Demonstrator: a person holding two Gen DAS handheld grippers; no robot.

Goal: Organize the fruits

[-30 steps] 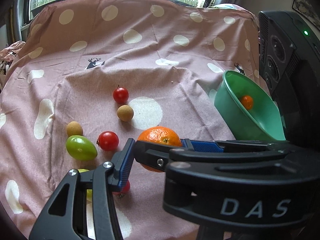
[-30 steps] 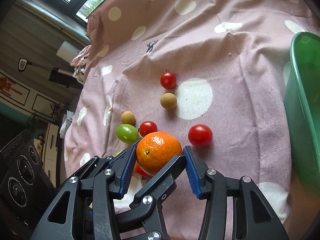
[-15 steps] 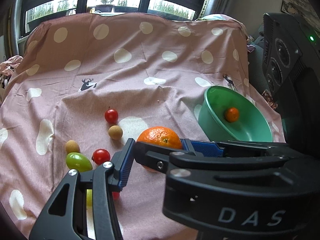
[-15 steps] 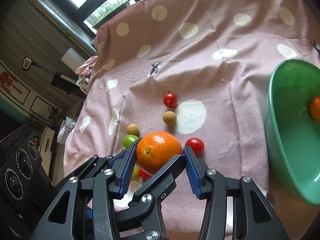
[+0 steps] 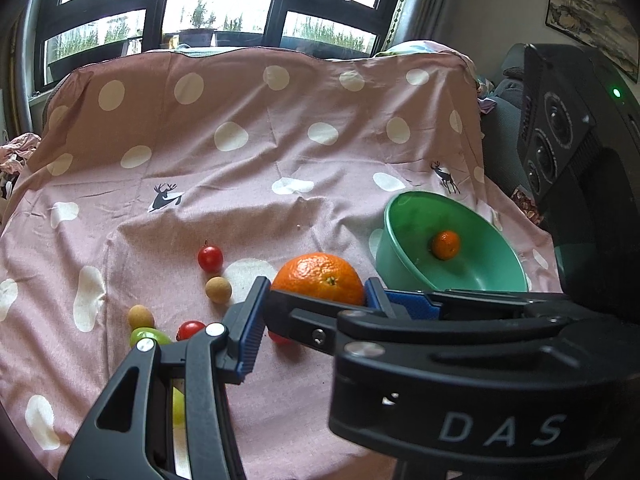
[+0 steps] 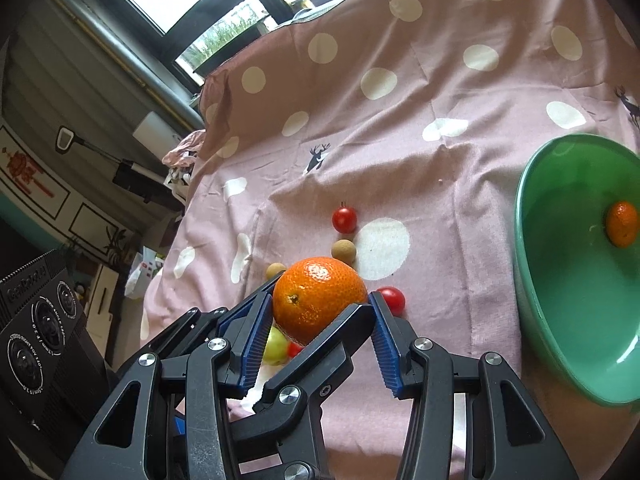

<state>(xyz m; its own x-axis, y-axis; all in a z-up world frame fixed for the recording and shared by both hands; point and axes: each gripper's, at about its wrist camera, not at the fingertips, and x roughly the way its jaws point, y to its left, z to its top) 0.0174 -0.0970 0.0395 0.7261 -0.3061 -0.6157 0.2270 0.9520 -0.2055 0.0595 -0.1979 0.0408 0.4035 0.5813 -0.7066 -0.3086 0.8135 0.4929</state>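
Both grippers are clamped on the same big orange (image 6: 318, 298), the right gripper (image 6: 316, 320) squeezing it between its blue pads, the left gripper (image 5: 316, 300) pinching it too, and it's clear of the cloth (image 5: 280, 140). Off to the right of the jaws sits the green bowl (image 6: 532, 280), one small orange (image 6: 622, 224) already in it. Beyond and below the jaws, tomatoes (image 6: 344, 219), brown fruits (image 6: 344, 251) and a green fruit (image 5: 149, 336) lie loose, so most of the sorting is ahead
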